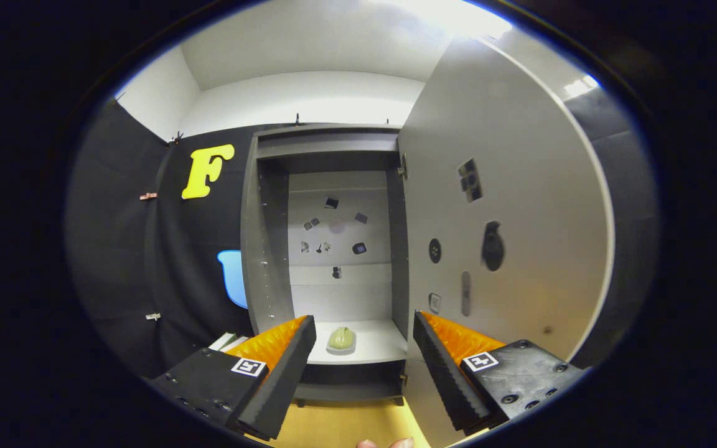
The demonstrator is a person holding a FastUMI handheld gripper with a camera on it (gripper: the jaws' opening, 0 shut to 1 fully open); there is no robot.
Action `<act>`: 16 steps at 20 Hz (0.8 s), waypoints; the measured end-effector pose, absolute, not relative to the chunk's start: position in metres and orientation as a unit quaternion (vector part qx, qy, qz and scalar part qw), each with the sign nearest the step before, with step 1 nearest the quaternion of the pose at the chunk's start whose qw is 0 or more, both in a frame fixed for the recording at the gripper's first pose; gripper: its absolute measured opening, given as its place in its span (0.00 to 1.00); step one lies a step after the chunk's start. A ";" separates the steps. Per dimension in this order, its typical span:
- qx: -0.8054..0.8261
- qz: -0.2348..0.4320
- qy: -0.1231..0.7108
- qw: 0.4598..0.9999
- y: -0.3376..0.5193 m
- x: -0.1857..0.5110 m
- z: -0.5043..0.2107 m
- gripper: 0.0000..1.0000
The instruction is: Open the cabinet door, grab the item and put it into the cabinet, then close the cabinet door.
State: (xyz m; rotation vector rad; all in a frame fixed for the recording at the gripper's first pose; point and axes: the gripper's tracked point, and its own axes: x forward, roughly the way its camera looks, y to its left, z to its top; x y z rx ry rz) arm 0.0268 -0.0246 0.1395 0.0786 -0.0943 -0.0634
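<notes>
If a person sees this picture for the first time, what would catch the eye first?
First, the tall cabinet straight ahead, its door swung wide open to the right. Next, the small pale green item lying on the shelf inside, beyond the gripper, whose jaws stand open and empty. Small stickers dot the cabinet's back wall.

Matt grey cabinet [265, 249], smooth door [520, 205], ridged gripper [365, 361] pads.

The tongs [365, 367] have ridged inner faces, square coded tags and dark screwed mounting blocks.
</notes>
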 end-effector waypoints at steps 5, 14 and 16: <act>0.040 -0.073 -0.076 0.994 -0.074 -0.038 0.156 0.99; 0.035 -0.170 -0.076 0.982 -0.194 -0.093 0.148 0.97; 0.024 -0.202 -0.069 0.977 -0.226 -0.093 0.139 0.97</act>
